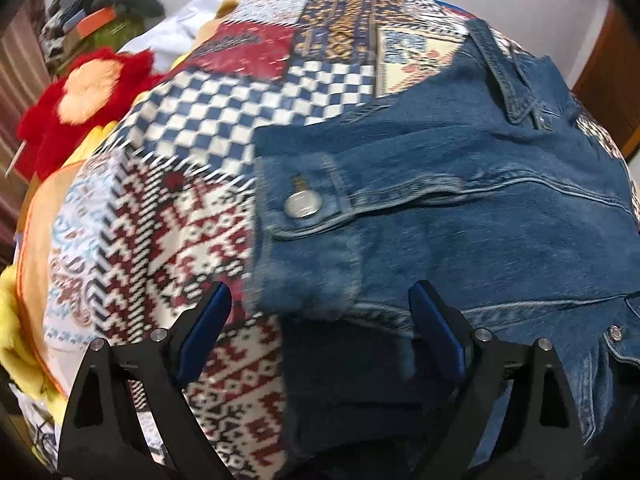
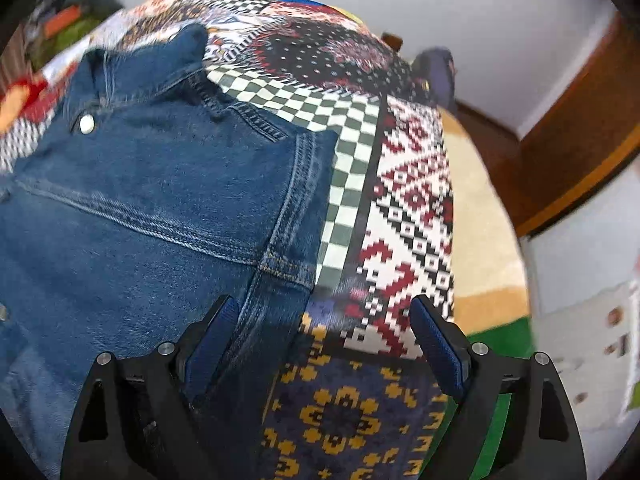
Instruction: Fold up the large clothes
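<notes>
The denim jacket (image 1: 460,208) lies flat on the patchwork cover (image 1: 168,216), collar pointing away from both grippers, sleeve cuff folded across. Left gripper (image 1: 320,334) spread wide over the cuff; right gripper (image 2: 324,344) spread wide at the jacket's side edge. No readable labels.

Blue denim jacket (image 1: 460,216): lies on the patchwork patterned bedcover (image 1: 168,208).
Folded cuffed sleeve (image 1: 308,216): across the jacket's left side.
Red-and-orange plush toy (image 1: 84,92): beyond the bedcover's left edge.
</notes>
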Available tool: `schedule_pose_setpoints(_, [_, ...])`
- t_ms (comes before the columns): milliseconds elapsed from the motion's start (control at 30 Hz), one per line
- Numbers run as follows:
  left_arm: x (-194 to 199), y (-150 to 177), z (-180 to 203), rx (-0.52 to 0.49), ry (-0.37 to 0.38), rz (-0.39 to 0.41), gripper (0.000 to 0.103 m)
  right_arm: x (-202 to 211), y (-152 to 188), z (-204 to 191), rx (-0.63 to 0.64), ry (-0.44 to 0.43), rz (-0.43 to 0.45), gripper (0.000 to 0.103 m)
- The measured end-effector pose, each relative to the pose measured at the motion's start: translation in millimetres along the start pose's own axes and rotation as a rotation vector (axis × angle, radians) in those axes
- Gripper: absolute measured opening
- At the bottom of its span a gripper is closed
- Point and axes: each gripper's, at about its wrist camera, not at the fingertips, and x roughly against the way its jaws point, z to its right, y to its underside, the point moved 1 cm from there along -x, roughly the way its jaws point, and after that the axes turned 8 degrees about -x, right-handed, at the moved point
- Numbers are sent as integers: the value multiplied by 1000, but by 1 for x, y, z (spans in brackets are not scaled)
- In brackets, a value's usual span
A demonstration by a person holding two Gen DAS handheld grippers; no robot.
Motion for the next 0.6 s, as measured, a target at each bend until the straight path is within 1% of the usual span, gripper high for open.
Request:
schedule_pose_setpoints(100, [9,5,-14,2,-28,-8,91,6,-5,13,-76,-75,-21,86])
schedule_pose_setpoints(167, [20,5,-27,7,-63,7,91,13,-8,18,-111,-129,-18,86])
schedule_pose_setpoints(267, [34,0,-43,41,-65,40,91,27,-16,24,-160,-202,3,86])
schedule_pose_setpoints(333, [40,-9,-56,74,-36,54,91,33,-24,25,-184,-232,17,87])
schedule_pose_setpoints(367, [40,-13,-61,91,-21,57,91,37,-29,26,-200,-261,28,87])
schedule_pose_setpoints(433, [37,-25,-68,116,14,60,91,41,-37,27,-224,-294,36,86])
schedule_pose_setpoints(500, [29,-37,-70,131,66,53,91,33,-51,27,-237,-324,40,86])
schedule_pose_setpoints(567, [13,-49,-68,133,122,37,91,29,-59,27,-245,-341,38,86])
schedule_pose_setpoints(600, [6,-53,-65,132,134,30,91,27,-62,27,-248,-343,35,86])
